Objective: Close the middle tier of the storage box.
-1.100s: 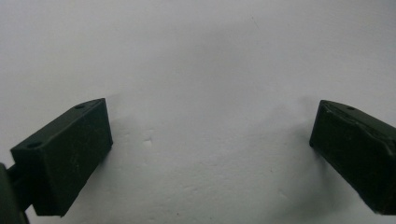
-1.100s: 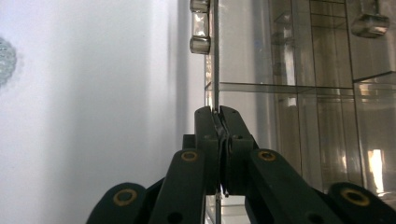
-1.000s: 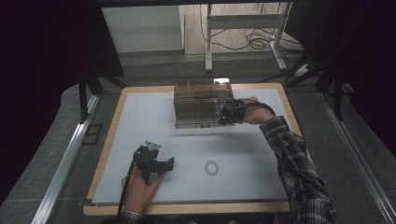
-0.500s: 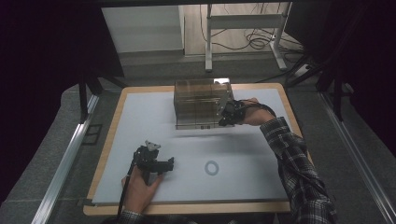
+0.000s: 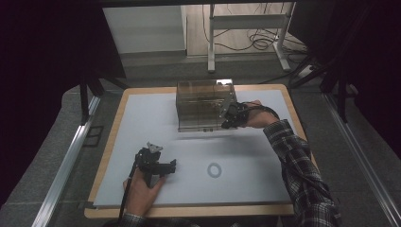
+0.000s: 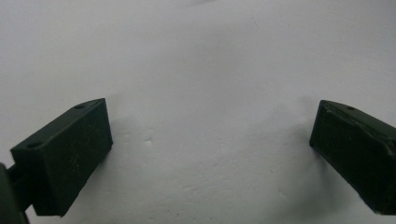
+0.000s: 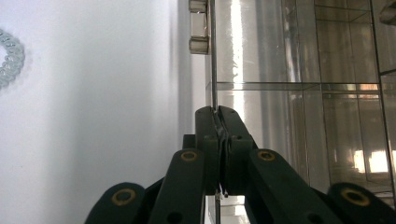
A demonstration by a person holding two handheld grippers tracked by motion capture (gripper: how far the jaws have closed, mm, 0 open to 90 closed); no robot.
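The clear box (image 7: 299, 93) looks like glossy transparent plastic with bright reflections; its thin door panel (image 7: 214, 56) carries shiny metal hinges (image 7: 198, 28). The desk (image 5: 198, 210) has a wooden rim under a matt white, slightly dimpled sheet (image 6: 201, 70). The gripper (image 7: 219, 121) is matt black plastic with brass-coloured rivets. The ring (image 7: 10, 58) looks like translucent coiled plastic.

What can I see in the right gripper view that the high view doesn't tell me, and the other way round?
Right gripper view: the right gripper has its jaws shut on the thin edge of the clear box's door panel, below a hinge. High view: the left gripper resting on the white table, away from the box, and the person's checked sleeve. Both: the clear box and the coiled ring.
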